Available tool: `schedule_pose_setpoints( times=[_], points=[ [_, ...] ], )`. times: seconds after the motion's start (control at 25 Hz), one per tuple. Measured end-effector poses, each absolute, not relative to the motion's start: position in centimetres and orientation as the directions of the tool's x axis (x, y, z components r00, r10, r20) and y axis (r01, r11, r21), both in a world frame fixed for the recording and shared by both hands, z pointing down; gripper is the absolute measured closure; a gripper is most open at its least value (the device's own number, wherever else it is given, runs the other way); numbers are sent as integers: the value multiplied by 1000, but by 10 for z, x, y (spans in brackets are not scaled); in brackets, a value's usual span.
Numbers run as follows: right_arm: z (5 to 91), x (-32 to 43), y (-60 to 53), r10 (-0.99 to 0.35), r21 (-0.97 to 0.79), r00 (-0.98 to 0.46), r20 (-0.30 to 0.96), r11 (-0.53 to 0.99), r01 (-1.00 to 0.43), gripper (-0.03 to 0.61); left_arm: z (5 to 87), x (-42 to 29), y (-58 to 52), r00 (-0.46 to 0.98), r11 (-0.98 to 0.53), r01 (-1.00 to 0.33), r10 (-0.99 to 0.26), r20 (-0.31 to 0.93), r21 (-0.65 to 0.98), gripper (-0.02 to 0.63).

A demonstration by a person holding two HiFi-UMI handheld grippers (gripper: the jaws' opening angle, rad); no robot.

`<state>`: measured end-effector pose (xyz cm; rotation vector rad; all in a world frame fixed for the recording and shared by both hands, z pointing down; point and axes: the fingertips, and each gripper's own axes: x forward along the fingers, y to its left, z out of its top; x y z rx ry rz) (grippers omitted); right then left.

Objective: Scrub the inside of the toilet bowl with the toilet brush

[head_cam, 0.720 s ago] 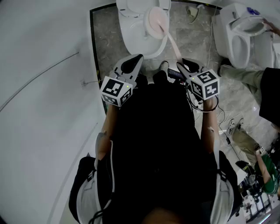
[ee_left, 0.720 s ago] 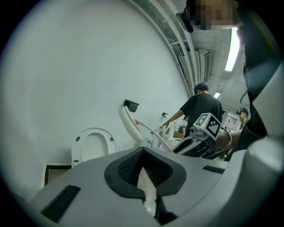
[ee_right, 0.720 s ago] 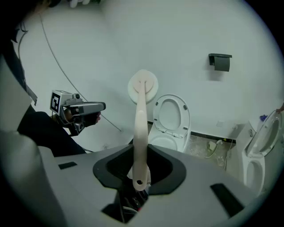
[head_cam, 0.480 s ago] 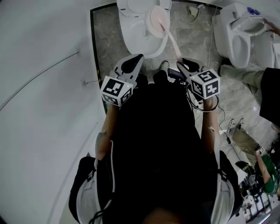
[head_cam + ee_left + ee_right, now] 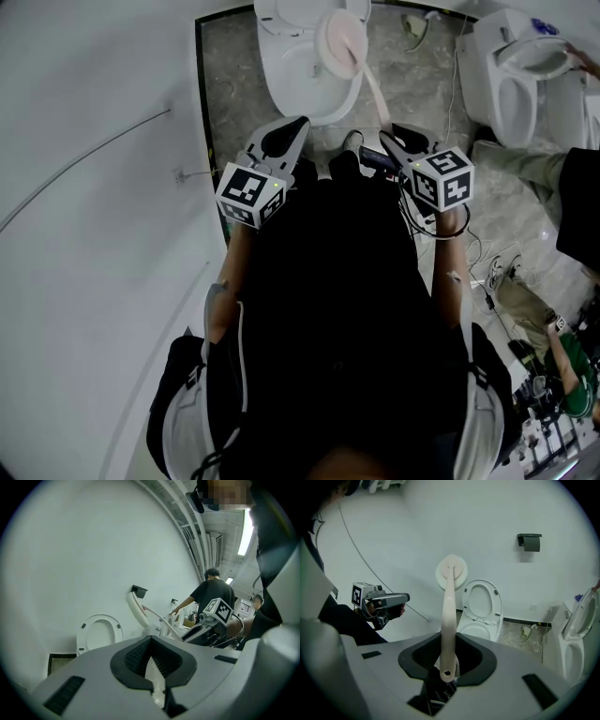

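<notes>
Right claw (image 5: 448, 666) clamps the toilet brush (image 5: 449, 597), head over the toilet bowl (image 5: 272, 80) rim; left claw (image 5: 153, 666) closed, empty.

Toilet (image 5: 274, 80) straight ahead, lid raised, bowl open from above. Left half of the opening unobstructed; right half taken up by brush (image 5: 339, 42), handle slanting back over the rim to right gripper (image 5: 401, 141). White wall (image 5: 94, 141) close on the left, beside left gripper (image 5: 281, 136). Only a narrow strip of floor (image 5: 225, 84) between wall and toilet. More floor to the right, bounded by second toilet (image 5: 511, 84), another person's leg (image 5: 525, 164) and loose cables (image 5: 483, 267).
</notes>
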<state>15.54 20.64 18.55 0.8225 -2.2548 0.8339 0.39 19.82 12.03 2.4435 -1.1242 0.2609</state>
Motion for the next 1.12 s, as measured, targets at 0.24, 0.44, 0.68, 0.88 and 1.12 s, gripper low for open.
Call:
schedule_pose_setpoints(
  times=[0.24, 0.44, 0.68, 0.88, 1.12],
  points=[
    [184, 146, 204, -356, -344, -625, 695, 598, -724, 477, 120, -7, 197, 655, -576, -756, -676, 338, 312, 601],
    [189, 134, 208, -368, -343, -608, 704, 573, -744, 477, 125, -23, 199, 658, -578, -752, -671, 340, 316, 601],
    [192, 110, 215, -403, -326, -575, 712, 535, -780, 477, 130, -54, 205, 663, -587, -748, -664, 345, 309, 601],
    [192, 93, 220, -414, -328, -560, 718, 508, -796, 477, 129, -72, 205, 677, -604, -736, -653, 340, 306, 601],
    [194, 77, 225, -429, -325, -539, 725, 478, -816, 477, 132, -83, 203, 709, -633, -705, -619, 338, 319, 603]
  ],
)
